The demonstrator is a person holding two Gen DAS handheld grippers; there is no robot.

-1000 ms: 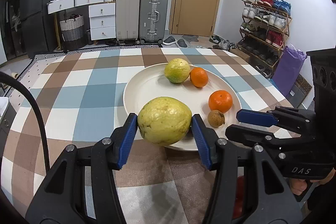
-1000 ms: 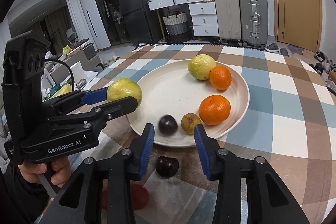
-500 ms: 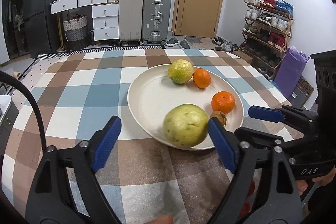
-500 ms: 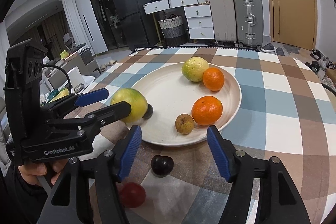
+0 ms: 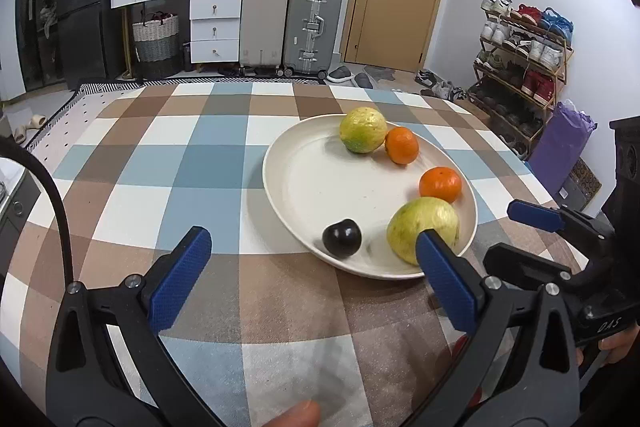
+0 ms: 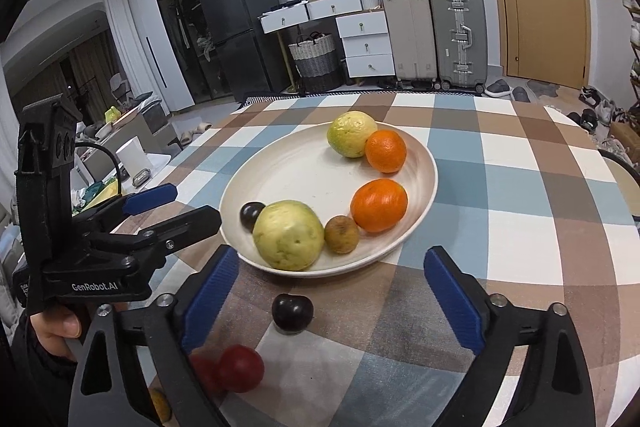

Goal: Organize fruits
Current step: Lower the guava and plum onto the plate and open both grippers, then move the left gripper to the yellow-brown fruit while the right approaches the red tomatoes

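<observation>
Cream plate [image 6: 416, 163] now holds guavas, oranges and a dark plum [image 5: 342, 238], both grippers [image 5: 312, 275] [image 6: 332, 301] having just opened wide and empty, while another plum [image 6: 292, 311] awaiting pickup sits on the checked cloth.

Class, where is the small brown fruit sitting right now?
In the right wrist view, the small brown fruit lies on the plate near its front rim, between the guava and the orange.

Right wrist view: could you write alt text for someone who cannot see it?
A cream plate on a checked tablecloth holds two yellow-green guavas, two oranges, a small brown fruit and a dark plum. Another dark plum and a red fruit lie on the cloth between the open blue fingers.
</observation>
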